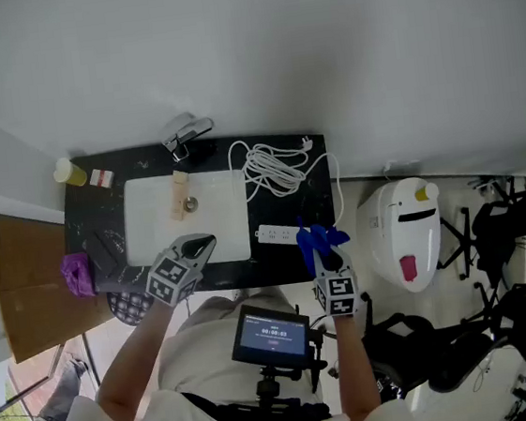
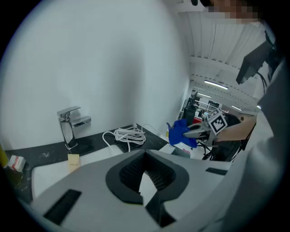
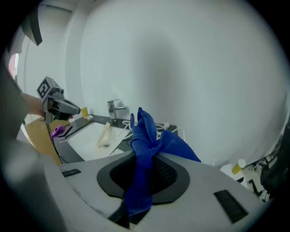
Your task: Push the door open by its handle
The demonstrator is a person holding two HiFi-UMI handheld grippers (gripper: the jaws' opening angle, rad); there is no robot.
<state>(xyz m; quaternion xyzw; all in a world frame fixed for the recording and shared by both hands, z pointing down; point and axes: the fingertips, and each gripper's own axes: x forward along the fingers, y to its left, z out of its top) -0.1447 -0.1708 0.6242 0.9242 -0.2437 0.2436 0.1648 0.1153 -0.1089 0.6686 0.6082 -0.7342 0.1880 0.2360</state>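
No door or door handle shows in any view. My right gripper (image 1: pixel 315 238) hangs over the front right edge of a black counter (image 1: pixel 94 215), shut on a blue cloth (image 1: pixel 321 237). In the right gripper view the cloth (image 3: pixel 147 136) stands up from between the pads and drapes to the right. My left gripper (image 1: pixel 203 246) hovers over the front rim of the white sink basin (image 1: pixel 152 229), its jaws together with nothing in them. The left gripper view shows the right gripper (image 2: pixel 192 132) holding the cloth (image 2: pixel 180 132).
A chrome faucet (image 1: pixel 186 133) stands behind the basin, and a beige block (image 1: pixel 182 193) lies in it. A coiled white cable (image 1: pixel 275 168) and power strip (image 1: pixel 275 235) lie at right. A yellow bottle (image 1: pixel 70 170), purple object (image 1: pixel 76 273), wooden board (image 1: pixel 27 279) and white appliance (image 1: pixel 407 231) surround the counter.
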